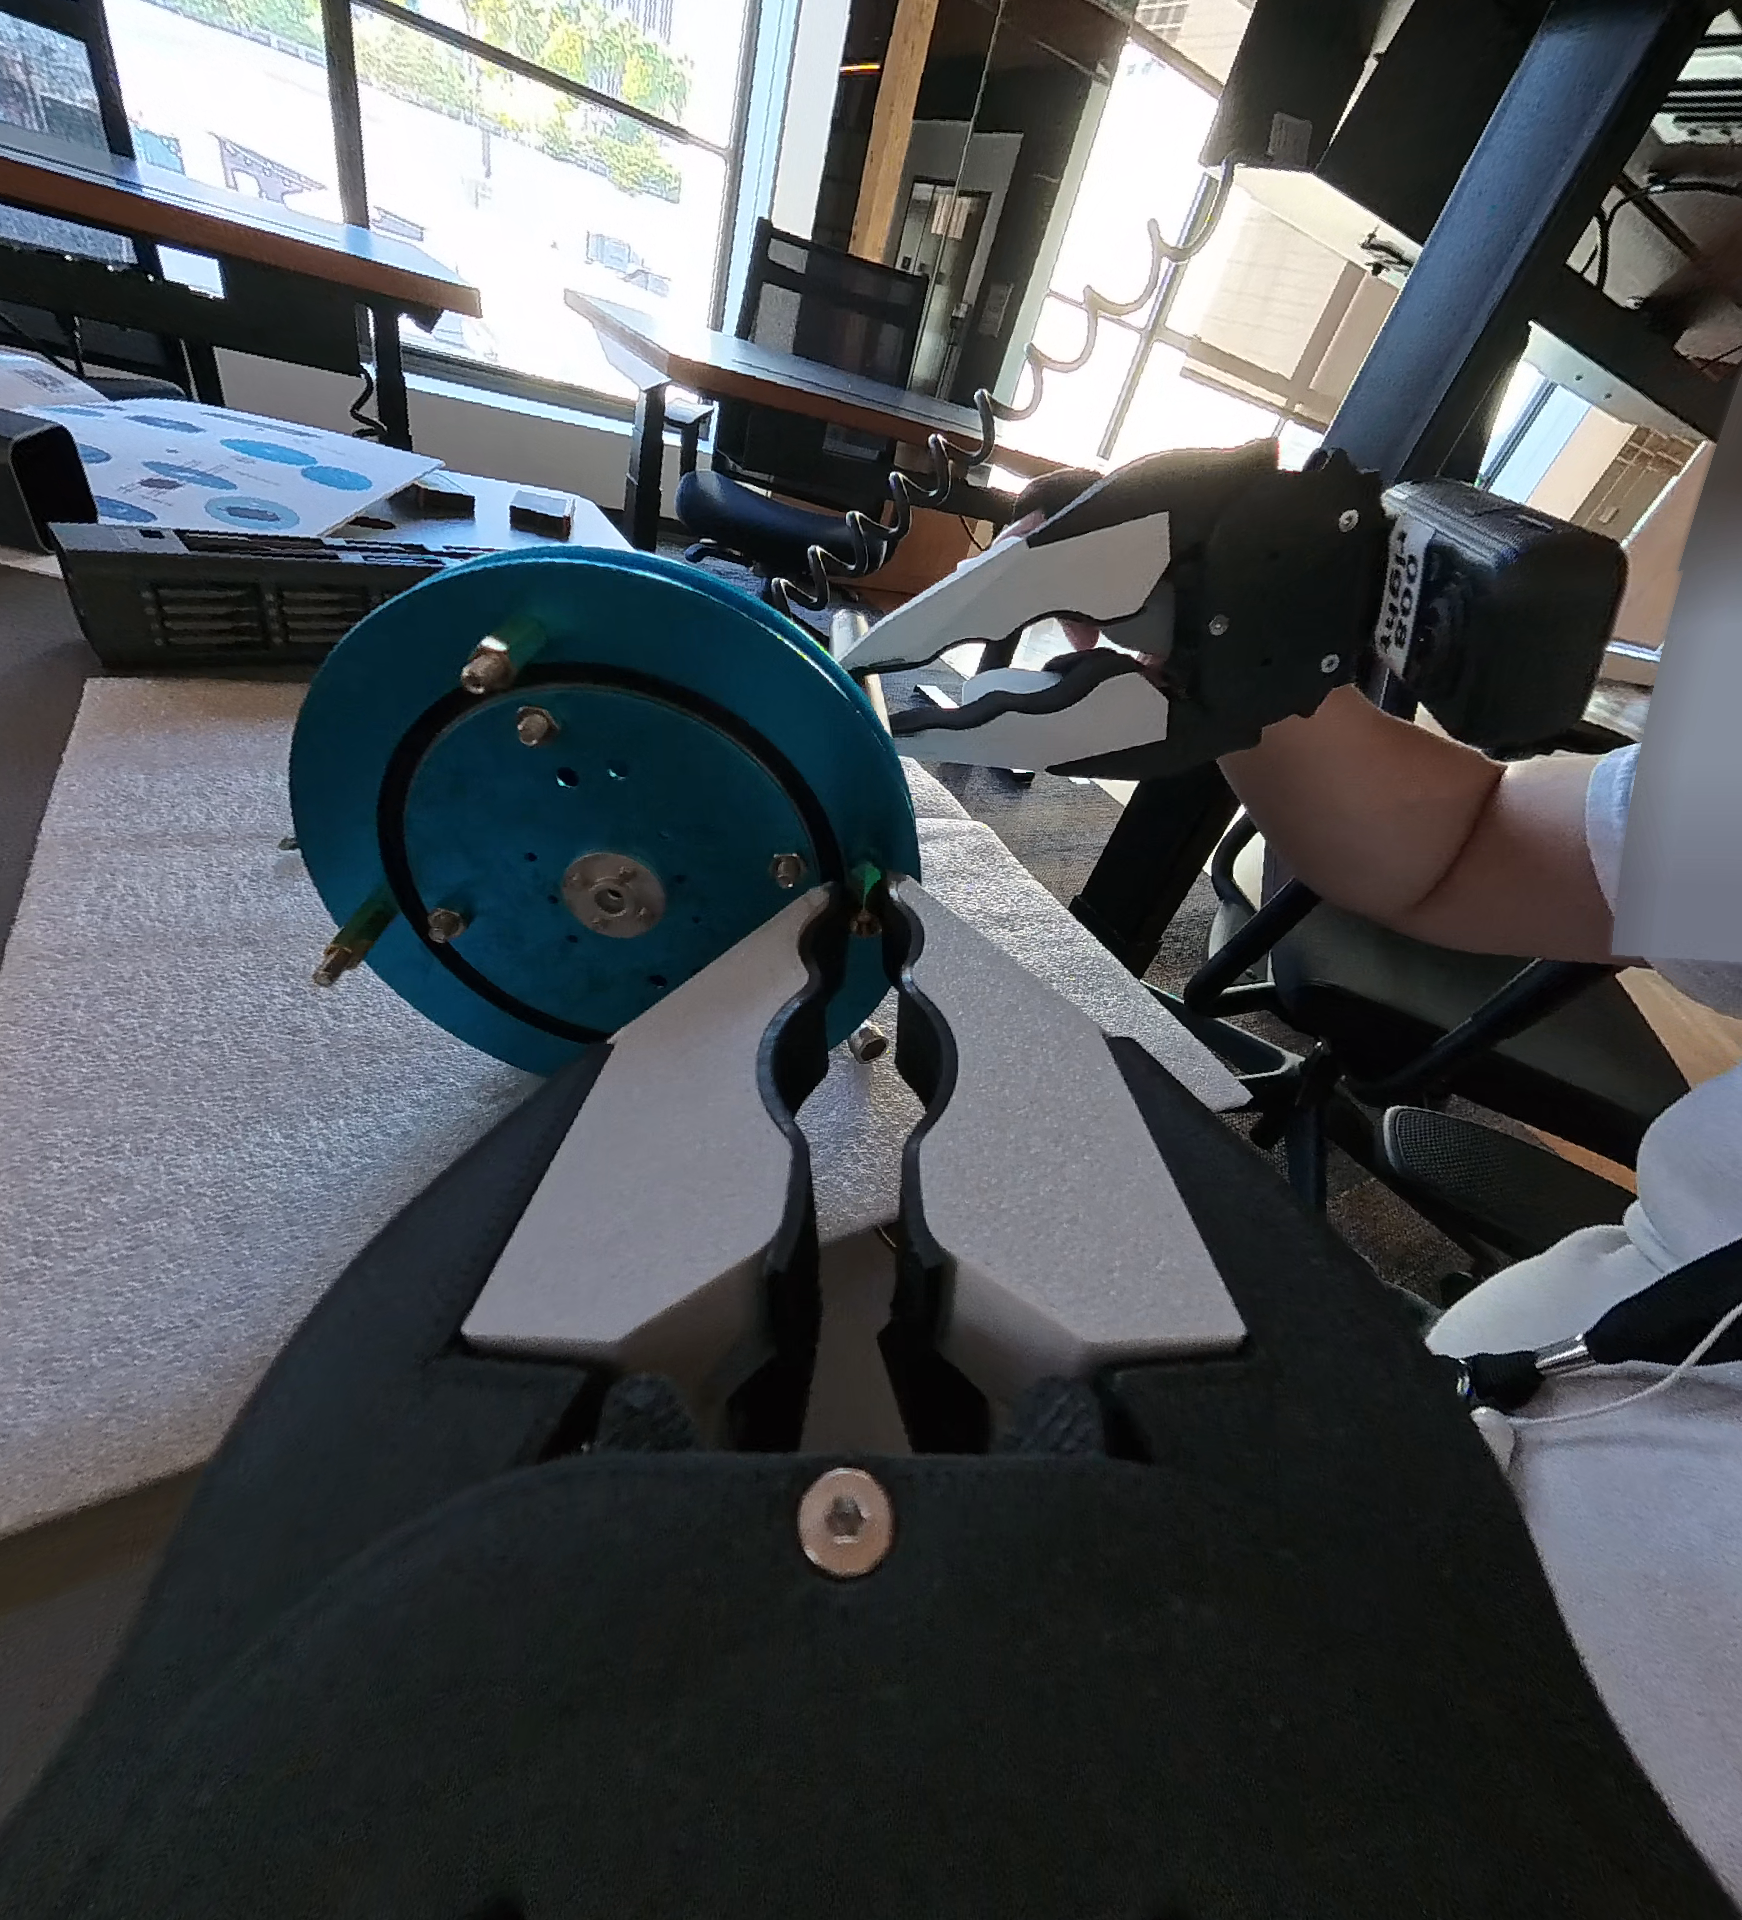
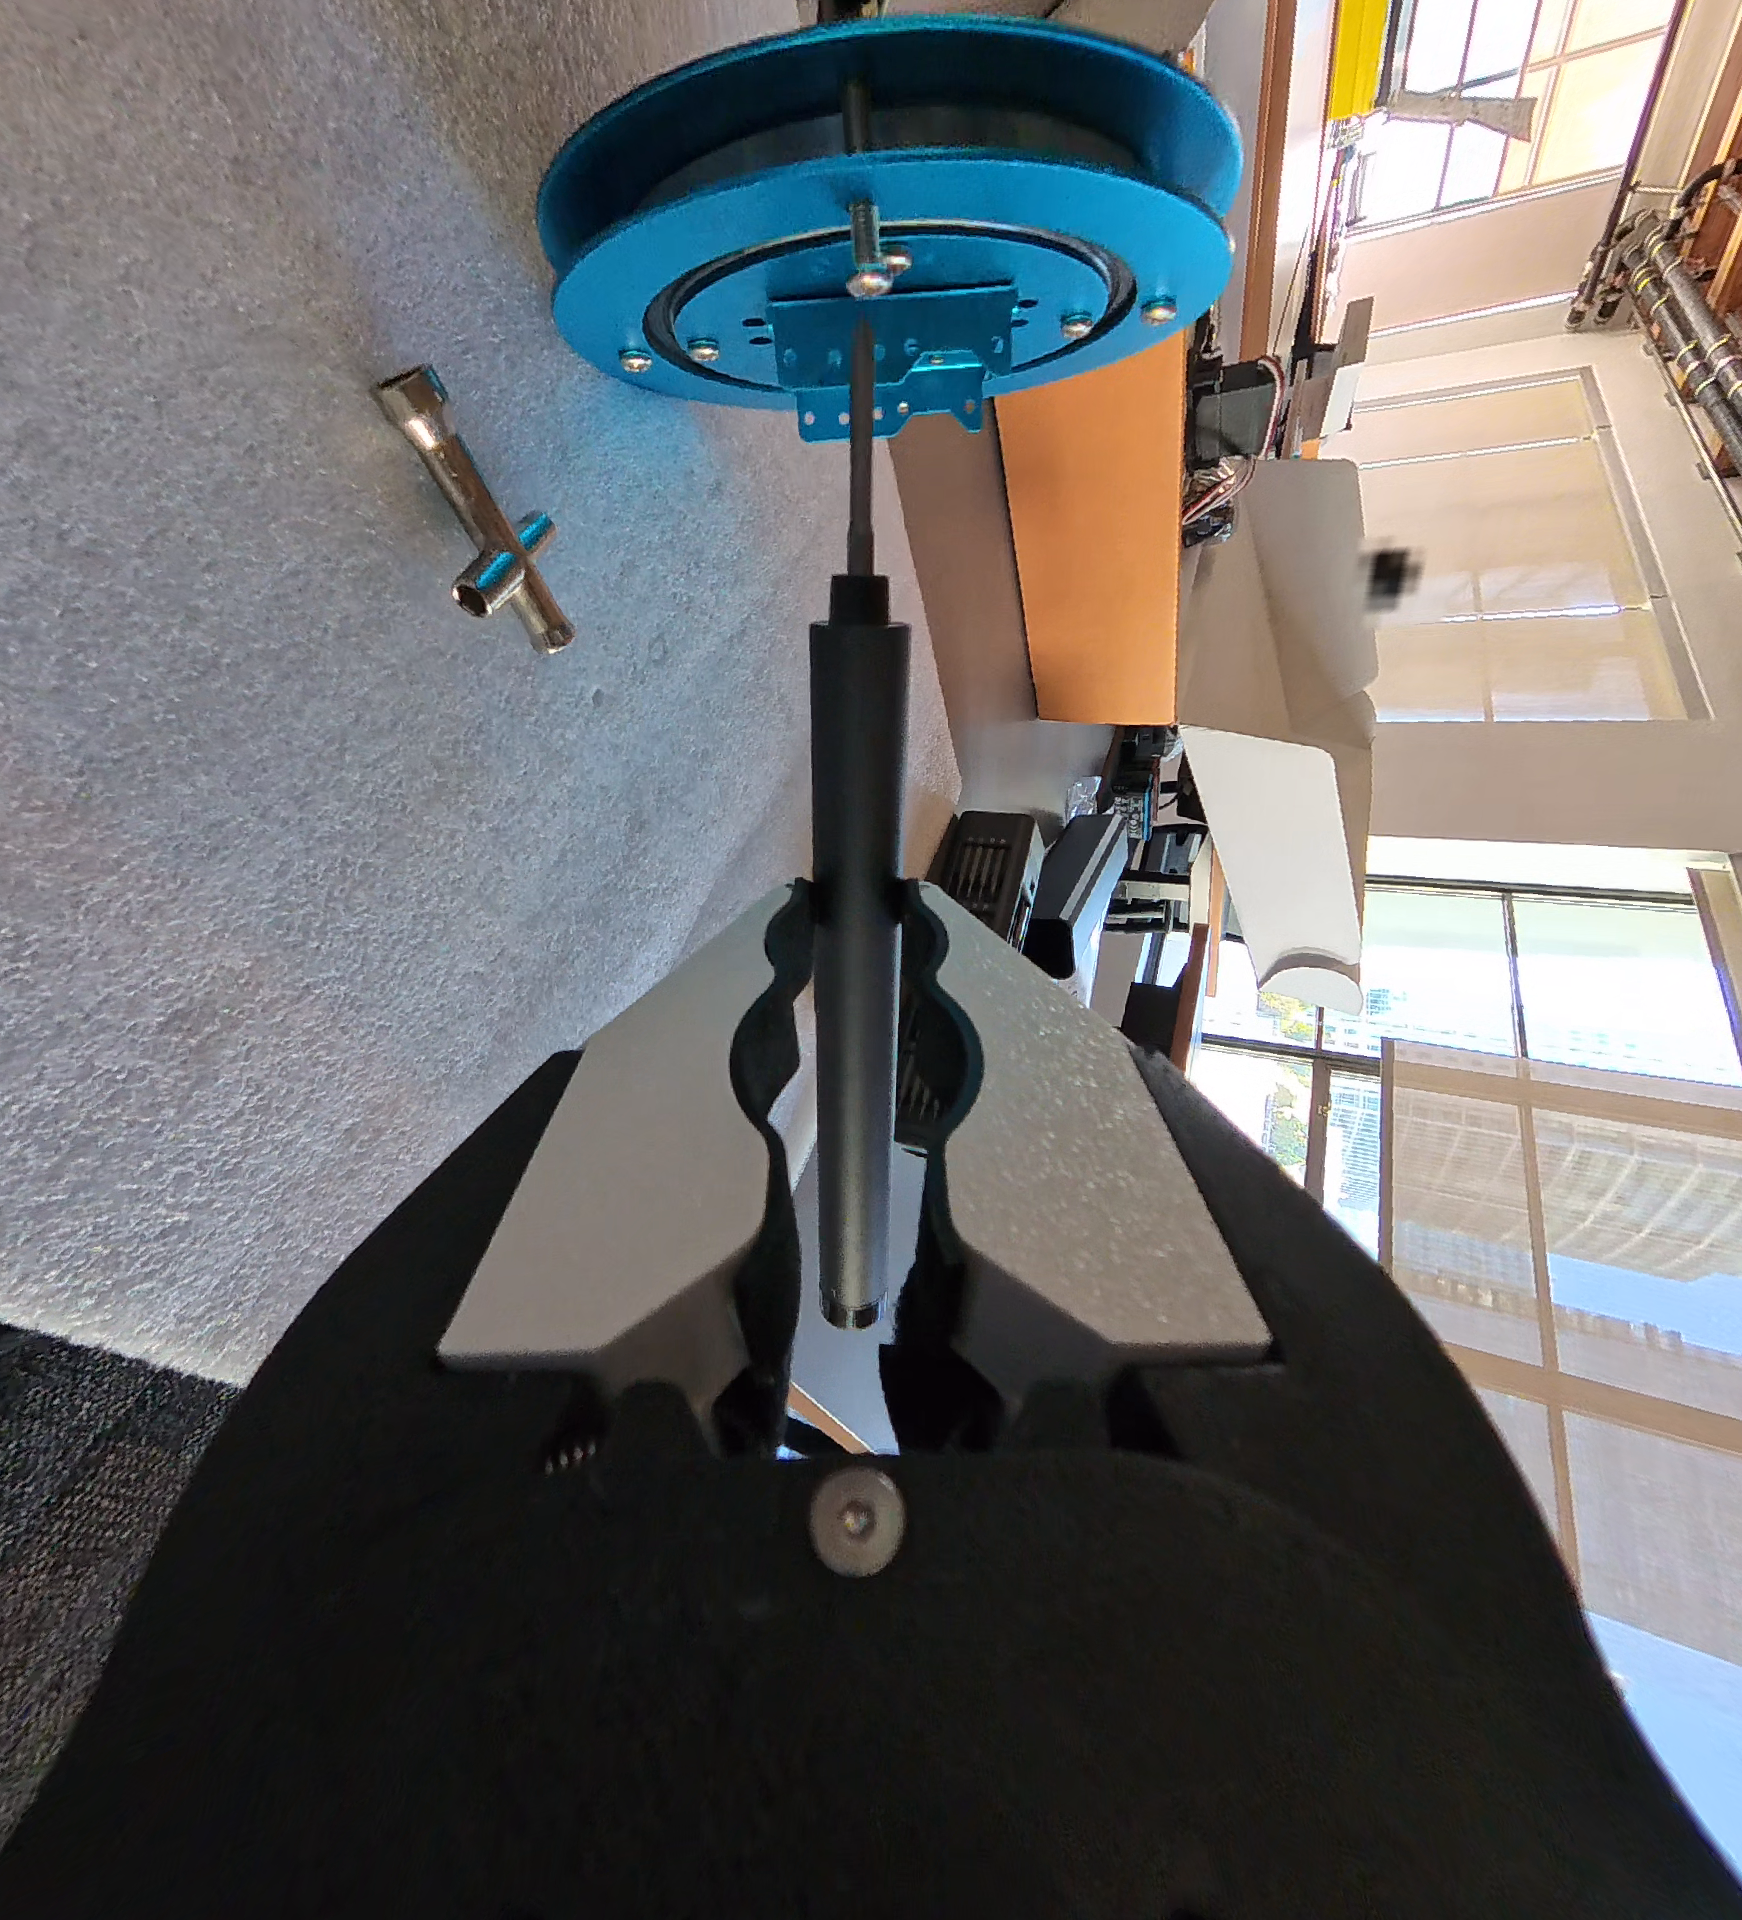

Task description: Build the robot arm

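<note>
Left gripper (image 1: 864,896): fingers nearly closed, pinching a green standoff (image 1: 865,885) at the lower rim of the blue disc assembly (image 1: 576,821).

Blue disc assembly: on edge, resting on the grey foam mat (image 1: 171,1091) covering the bench.

Right gripper (image 2: 854,904): fingers clamped on a grey screwdriver (image 2: 854,935), its bit reaching a screw (image 2: 872,272) on the disc's opposite face.

Cross socket wrench (image 2: 477,520): flat on the mat, apart from the disc.

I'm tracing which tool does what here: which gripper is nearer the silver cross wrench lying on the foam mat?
Hard to call. The right gripper holds a screwdriver beside the cross wrench; the left gripper grips the blue wheel.
</note>
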`<control>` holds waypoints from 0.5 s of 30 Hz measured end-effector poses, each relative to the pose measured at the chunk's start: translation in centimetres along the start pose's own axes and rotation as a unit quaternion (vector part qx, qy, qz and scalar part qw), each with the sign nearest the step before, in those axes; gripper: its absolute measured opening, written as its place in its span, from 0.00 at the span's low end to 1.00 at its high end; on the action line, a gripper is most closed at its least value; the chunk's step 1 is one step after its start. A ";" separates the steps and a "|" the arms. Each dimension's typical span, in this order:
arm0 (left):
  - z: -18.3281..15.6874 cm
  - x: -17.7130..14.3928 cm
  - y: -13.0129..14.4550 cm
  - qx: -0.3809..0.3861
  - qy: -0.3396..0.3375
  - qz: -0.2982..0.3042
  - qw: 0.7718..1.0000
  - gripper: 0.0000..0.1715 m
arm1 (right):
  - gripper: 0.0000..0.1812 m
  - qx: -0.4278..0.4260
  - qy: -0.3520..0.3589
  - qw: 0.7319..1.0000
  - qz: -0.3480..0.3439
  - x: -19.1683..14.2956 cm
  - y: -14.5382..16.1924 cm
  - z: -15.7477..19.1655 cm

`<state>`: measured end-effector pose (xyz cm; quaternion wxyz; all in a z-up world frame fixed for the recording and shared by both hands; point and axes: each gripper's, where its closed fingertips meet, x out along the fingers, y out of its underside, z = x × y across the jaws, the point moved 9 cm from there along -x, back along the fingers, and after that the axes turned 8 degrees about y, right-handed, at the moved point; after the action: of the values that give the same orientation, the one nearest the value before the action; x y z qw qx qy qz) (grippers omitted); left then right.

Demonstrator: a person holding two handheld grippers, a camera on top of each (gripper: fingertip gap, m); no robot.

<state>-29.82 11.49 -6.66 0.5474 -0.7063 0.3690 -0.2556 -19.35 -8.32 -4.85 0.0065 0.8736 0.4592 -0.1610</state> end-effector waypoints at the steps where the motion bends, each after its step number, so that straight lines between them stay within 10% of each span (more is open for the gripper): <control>1: 0.0 0.0 0.0 0.001 -0.001 0.000 1.000 0.02 | 0.08 0.000 0.000 1.000 0.000 0.0 0.0 0.0; 15: -0.1 0.2 -0.1 0.009 -0.004 0.006 1.000 0.02 | 0.08 -0.005 0.001 1.000 0.005 0.1 -0.2 -0.1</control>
<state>-29.78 11.30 -6.58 0.5569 -0.7001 0.3690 -0.2523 -19.43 -8.17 -4.80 0.0114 0.8759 0.4558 -0.1580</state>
